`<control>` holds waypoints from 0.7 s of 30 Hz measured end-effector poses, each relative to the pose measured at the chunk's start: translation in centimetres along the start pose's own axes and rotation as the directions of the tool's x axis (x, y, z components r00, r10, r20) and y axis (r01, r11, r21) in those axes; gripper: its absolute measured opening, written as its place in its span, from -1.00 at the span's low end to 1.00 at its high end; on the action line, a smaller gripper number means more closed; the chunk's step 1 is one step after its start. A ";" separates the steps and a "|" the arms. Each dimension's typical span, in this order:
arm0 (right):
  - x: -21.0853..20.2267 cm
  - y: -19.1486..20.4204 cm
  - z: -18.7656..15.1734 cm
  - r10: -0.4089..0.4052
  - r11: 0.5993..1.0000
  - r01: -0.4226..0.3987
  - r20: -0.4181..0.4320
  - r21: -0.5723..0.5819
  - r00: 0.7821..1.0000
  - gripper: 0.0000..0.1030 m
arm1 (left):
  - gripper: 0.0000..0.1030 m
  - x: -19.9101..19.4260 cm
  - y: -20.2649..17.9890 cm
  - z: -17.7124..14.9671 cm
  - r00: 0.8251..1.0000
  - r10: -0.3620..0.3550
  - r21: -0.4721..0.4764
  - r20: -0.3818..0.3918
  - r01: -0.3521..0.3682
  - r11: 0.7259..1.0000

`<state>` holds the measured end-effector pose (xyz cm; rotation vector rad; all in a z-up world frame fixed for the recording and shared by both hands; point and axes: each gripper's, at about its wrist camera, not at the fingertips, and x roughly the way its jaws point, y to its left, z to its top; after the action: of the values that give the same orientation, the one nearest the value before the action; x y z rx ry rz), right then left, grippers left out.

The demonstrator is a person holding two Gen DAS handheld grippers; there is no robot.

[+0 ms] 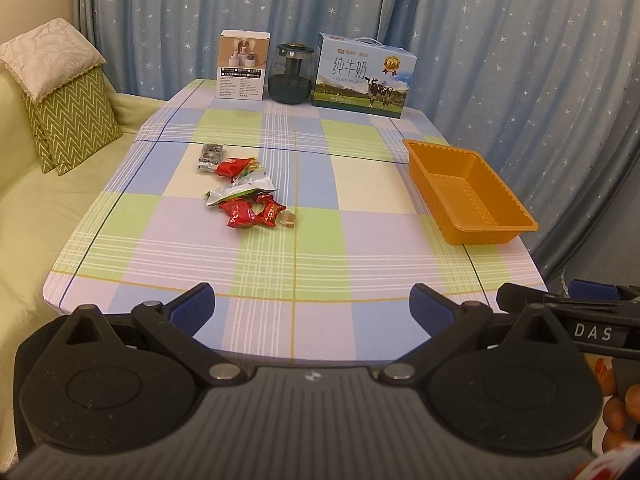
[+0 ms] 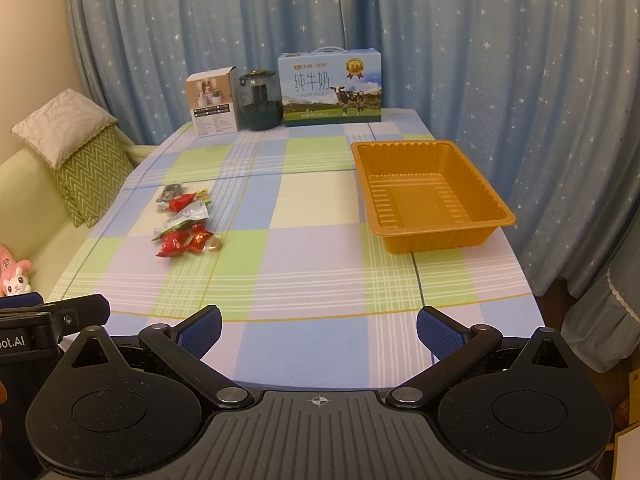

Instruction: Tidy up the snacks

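Your left gripper (image 1: 312, 308) sits at the near edge of the table with its blue-padded fingers (image 1: 192, 306) spread wide, nothing between them. Your right gripper (image 2: 319, 330) is the same: wide apart, nothing held, also at the near edge, just beside the left one. The loose pile of small wrapped snacks (image 1: 244, 190), red, silver-green and dark foil packets plus one pale clear-wrapped piece, lies on the plaid pastel tablecloth (image 1: 280, 272) left of centre, mid-table, well ahead of both grippers. In the right wrist view the same pile (image 2: 186, 222) is far left. The orange ribbed plastic tray (image 2: 428, 194) sits on the right side of the table, well apart from the pile, nothing in it. Along the far edge stand a small white product box (image 1: 243, 65), a dark glass jar with lid (image 1: 290, 74) and a blue pure-milk carton with a cow print (image 1: 364, 76), backed by a blue star-print curtain (image 1: 500, 40). Green sofa with zigzag cushions (image 1: 68, 120) is to the left.
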<state>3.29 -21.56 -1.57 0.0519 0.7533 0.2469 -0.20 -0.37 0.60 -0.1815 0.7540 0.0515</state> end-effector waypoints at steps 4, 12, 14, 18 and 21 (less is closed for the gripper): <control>0.0 0.0 -0.1 0.001 1.000 -0.001 0.000 0.000 1.000 1.00 | 1.00 0.0 -0.1 0.0 1.000 0.000 0.000 0.001 0.000 1.000; 0.0 0.0 0.0 -0.001 1.000 0.001 0.000 -0.001 1.000 1.00 | 1.00 0.0 0.0 0.0 1.000 -0.001 0.000 0.001 0.001 1.000; 0.0 0.0 0.0 0.000 1.000 0.000 -0.001 -0.002 1.000 1.00 | 1.00 0.0 -0.1 0.0 1.000 0.000 -0.001 0.002 0.000 1.000; 0.1 0.0 0.0 0.000 1.000 0.000 -0.001 -0.002 1.000 1.00 | 1.00 0.0 -0.1 0.0 1.000 -0.001 0.000 0.002 0.001 1.000; 0.1 -0.1 0.0 0.000 1.000 0.000 -0.001 -0.002 1.000 1.00 | 1.00 0.0 -0.2 0.2 1.000 -0.001 0.000 0.004 0.001 1.000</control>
<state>3.35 -21.59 -1.61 0.0502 0.7536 0.2471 -0.07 -0.51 0.73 -0.1814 0.7501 0.0503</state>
